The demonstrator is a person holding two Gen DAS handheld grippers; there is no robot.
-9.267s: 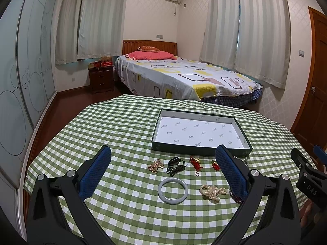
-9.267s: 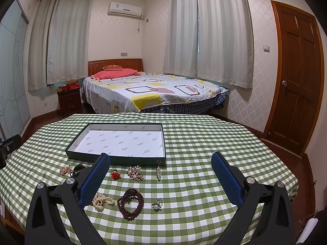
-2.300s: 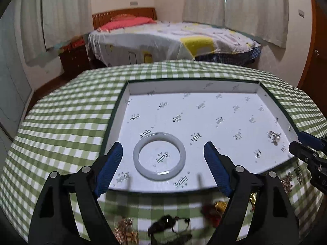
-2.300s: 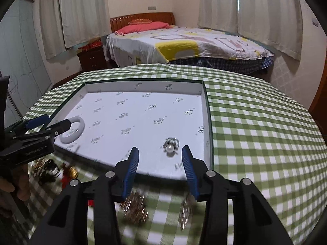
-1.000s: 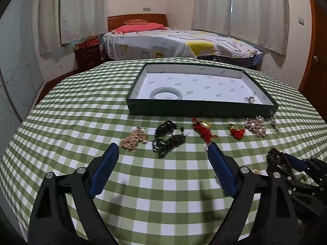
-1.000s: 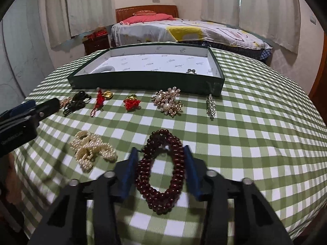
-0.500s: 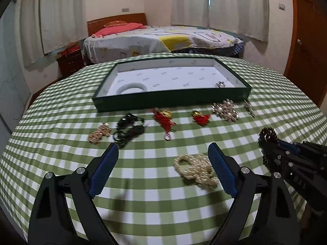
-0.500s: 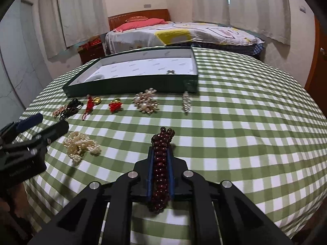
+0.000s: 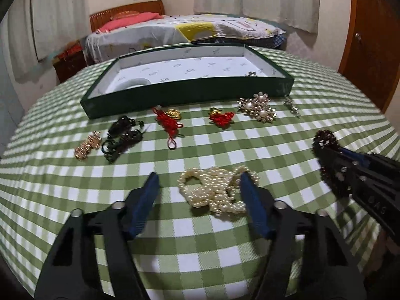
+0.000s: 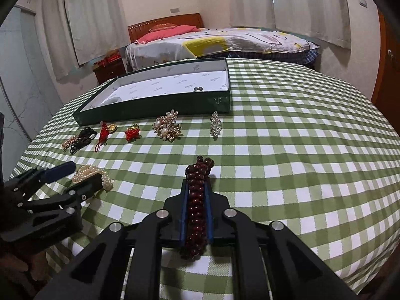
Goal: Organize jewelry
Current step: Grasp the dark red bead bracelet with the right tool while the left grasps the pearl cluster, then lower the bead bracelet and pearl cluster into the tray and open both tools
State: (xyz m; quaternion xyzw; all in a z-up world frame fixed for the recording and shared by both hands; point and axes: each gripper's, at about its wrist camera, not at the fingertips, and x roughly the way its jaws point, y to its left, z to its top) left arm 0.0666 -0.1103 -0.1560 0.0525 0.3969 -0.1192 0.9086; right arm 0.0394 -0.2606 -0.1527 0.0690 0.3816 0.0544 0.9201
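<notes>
My right gripper [image 10: 197, 185] is shut on a dark red bead bracelet [image 10: 197, 207] and holds it above the checked cloth; it also shows in the left wrist view [image 9: 325, 140]. My left gripper [image 9: 200, 182] is open around a pearl strand [image 9: 215, 190], its fingers [image 9: 252, 200] on either side of it. The strand also shows in the right wrist view [image 10: 95, 172]. The green tray [image 9: 185, 95] at the back holds a white bangle [image 9: 135, 83] and a small pearl piece [image 9: 251, 73].
In front of the tray lie a gold piece [image 9: 87, 145], a black cord piece [image 9: 122, 135], a red tassel [image 9: 170, 122], a red knot [image 9: 221, 117], a pearl brooch [image 9: 258, 108] and a crystal clip [image 9: 291, 106]. A bed stands behind the table.
My left gripper has moved forward and down and has narrowed around the pearl strand. My right gripper stays shut on the bead bracelet, lifted off the cloth.
</notes>
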